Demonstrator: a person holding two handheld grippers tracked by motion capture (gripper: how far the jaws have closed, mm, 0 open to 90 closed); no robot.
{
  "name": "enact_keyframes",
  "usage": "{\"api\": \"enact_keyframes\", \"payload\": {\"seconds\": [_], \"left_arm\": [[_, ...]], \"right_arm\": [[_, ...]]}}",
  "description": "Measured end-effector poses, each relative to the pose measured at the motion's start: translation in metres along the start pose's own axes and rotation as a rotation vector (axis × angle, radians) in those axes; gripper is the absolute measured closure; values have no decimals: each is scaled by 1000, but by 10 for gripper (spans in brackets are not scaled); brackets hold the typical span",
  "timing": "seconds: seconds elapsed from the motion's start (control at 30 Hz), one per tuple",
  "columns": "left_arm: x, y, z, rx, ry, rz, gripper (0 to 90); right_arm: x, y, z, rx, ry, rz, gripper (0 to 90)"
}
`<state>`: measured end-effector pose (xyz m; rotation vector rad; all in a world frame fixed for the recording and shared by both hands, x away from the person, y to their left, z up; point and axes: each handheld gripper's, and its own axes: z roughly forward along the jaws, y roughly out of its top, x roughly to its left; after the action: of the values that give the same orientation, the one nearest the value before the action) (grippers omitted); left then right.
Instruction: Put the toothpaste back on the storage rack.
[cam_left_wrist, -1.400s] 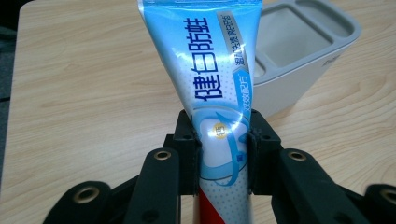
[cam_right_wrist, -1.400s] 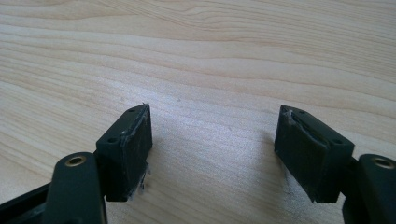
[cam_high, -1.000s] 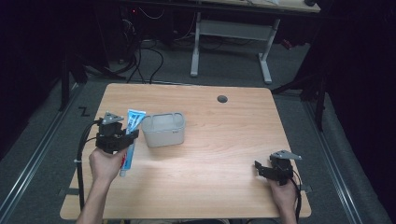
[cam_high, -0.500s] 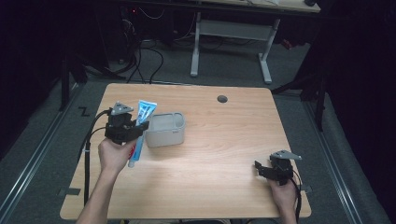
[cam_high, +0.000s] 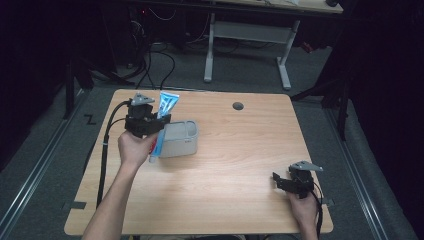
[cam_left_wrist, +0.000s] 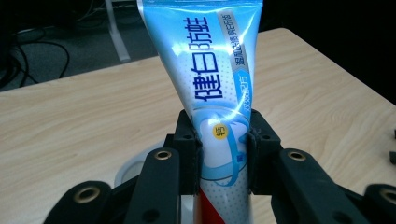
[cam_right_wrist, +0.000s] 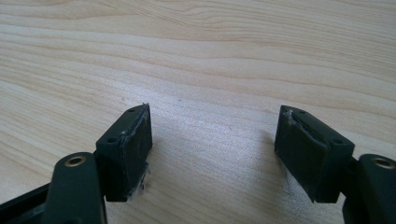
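A blue and white toothpaste tube (cam_high: 163, 116) with a red band near its cap end is clamped in my left gripper (cam_high: 155, 125), lifted off the table just left of a grey rectangular container (cam_high: 180, 140). In the left gripper view the tube (cam_left_wrist: 212, 88) stands up between the two black pads (cam_left_wrist: 189, 140), which press on its sides. My right gripper (cam_high: 281, 181) rests low at the table's near right corner; in the right gripper view its fingers (cam_right_wrist: 128, 149) stand wide apart over bare wood with nothing between them.
The wooden table (cam_high: 240, 150) has a round cable hole (cam_high: 238, 106) at the back. A white-legged desk frame (cam_high: 247, 45) and cables lie on the floor beyond. The left gripper's cable (cam_high: 104, 150) hangs over the table's left edge.
My left gripper has carried the toothpaste tube upward and toward the back of the table, tilting it more upright. The right gripper has stayed where it was.
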<state>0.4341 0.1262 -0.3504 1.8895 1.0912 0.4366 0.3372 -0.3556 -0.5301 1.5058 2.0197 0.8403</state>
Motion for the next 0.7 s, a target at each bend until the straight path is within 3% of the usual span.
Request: {"api": "enact_keyframes", "payload": {"seconds": [0.13, 0.4, 0.7], "left_arm": [[0, 12, 9, 0, 23, 22, 709], [2, 23, 20, -20, 16, 19, 718], [3, 37, 31, -56, 41, 14, 718]], "right_arm": [[0, 0, 0, -1, 0, 2, 275], [0, 0, 0, -1, -1, 4, 275], [0, 0, 0, -2, -3, 5, 276]]}}
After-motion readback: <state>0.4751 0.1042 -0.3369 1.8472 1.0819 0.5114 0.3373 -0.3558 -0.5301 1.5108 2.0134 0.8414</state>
